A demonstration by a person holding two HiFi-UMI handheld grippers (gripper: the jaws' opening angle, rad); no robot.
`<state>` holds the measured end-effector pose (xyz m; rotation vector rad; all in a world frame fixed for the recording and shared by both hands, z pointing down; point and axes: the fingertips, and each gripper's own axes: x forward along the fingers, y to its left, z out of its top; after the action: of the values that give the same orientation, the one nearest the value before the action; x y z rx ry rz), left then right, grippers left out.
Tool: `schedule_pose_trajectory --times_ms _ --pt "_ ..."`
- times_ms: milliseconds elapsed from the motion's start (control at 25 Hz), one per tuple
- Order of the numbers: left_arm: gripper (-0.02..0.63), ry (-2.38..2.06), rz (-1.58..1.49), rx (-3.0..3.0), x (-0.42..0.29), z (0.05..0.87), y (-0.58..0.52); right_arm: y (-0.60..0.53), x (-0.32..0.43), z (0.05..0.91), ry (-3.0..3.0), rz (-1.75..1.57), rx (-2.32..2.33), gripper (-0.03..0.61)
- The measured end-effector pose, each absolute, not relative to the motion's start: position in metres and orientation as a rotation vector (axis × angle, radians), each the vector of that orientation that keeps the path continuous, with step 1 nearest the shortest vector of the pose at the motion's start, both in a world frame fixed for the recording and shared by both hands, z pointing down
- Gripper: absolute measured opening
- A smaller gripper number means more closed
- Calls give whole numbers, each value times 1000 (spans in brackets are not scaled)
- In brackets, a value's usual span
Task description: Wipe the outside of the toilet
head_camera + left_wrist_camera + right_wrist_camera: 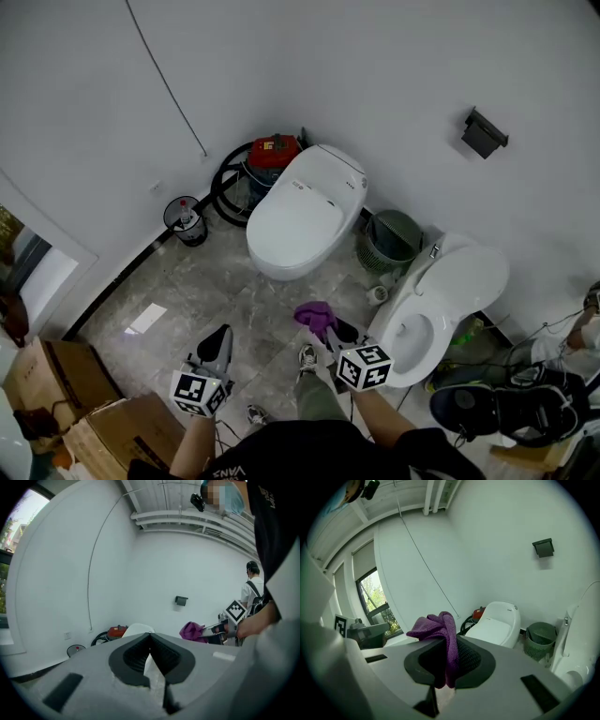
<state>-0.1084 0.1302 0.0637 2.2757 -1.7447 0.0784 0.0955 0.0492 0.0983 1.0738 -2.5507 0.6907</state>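
Right tongs (450,640) pinching crumpled purple cloth (433,626), left tongs (150,637) pressed together, glossy oval toilet (305,211)

Left hand-held gripper closed and empty, facing a white wall.

The left hand-held gripper (150,639) had its dark ribbed jaws pressed together with nothing between them. Beyond them the rounded top of the white toilet (138,628) showed against the wall. A red-topped vacuum cleaner (117,631) and a small bin (75,649) stood to its left, and a black wall fixture (181,600) hung higher up. To the right, the right hand-held gripper (209,629) carried a purple cloth (192,631) at its tip, its marker cube (236,611) just above the person's hand (248,626).
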Motion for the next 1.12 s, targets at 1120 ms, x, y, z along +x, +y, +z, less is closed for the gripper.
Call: schedule_pose_trajectory --times_ms 1120 --pt "0 -1444 255 2385 -79 215 -33 -59 68 273 -2462 861 1112 40"
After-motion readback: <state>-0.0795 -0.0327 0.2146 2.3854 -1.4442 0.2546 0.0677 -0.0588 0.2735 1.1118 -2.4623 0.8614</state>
